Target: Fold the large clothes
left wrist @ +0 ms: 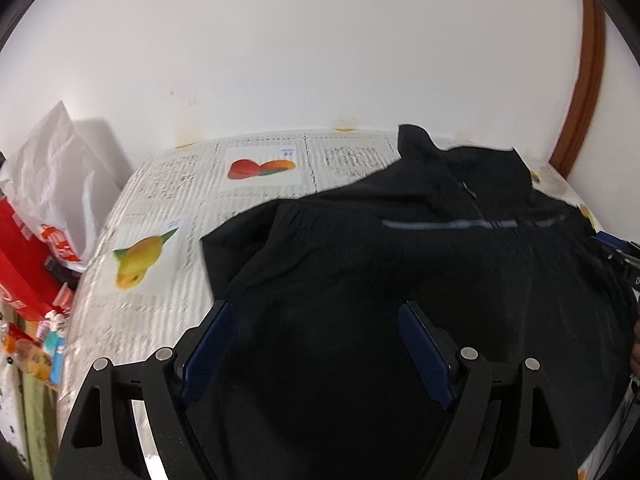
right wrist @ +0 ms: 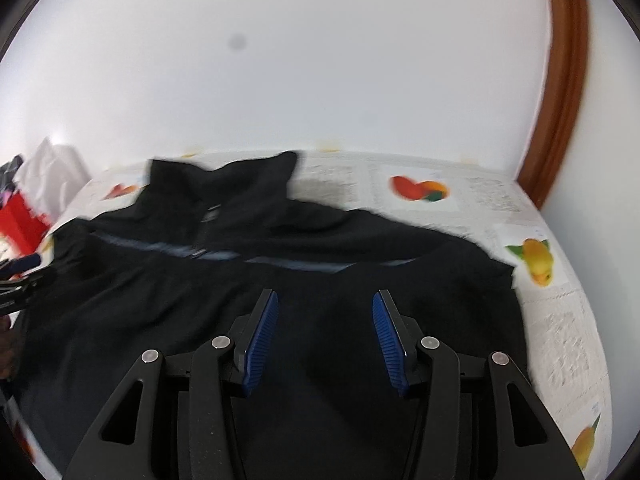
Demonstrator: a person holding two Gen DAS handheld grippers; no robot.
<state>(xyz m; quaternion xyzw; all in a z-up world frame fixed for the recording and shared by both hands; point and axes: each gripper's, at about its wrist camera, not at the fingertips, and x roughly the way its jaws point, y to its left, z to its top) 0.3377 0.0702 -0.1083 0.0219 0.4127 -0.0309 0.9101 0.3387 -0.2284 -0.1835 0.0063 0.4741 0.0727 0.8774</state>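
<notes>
Your black jacket (left wrist: 400, 280) fills the lower centre and right of the left wrist view, spread flat on the worktop (left wrist: 160, 280). Its stand-up collar (left wrist: 460, 156) sits at the upper right of the cloth, a zip runs down from it, and a thin grey stripe (left wrist: 472, 224) crosses the chest. A folded sleeve edge shows at centre left. In the right wrist view the same jacket covers the lower left and centre, collar toward the upper left.

Your left hand-held gripper (left wrist: 316, 344) stands at the bottom of its frame with its blue pads wide apart above the dark cloth, nothing pinched between them. Your right hand-held gripper (right wrist: 324, 340) sits at the bottom centre of its frame, pads apart and clear of the cloth below.

The worktop wears a pale cover printed with text blocks and fruit pictures (left wrist: 140, 260). At the far left of the left wrist view you have a white bag (left wrist: 60, 160) over red boxes (left wrist: 24, 264). A plain white wall (left wrist: 320, 60) rises behind, and a brown wooden frame (left wrist: 588, 80) curves down the upper right.

The printing on the cover and boxes is too blurred to read.
</notes>
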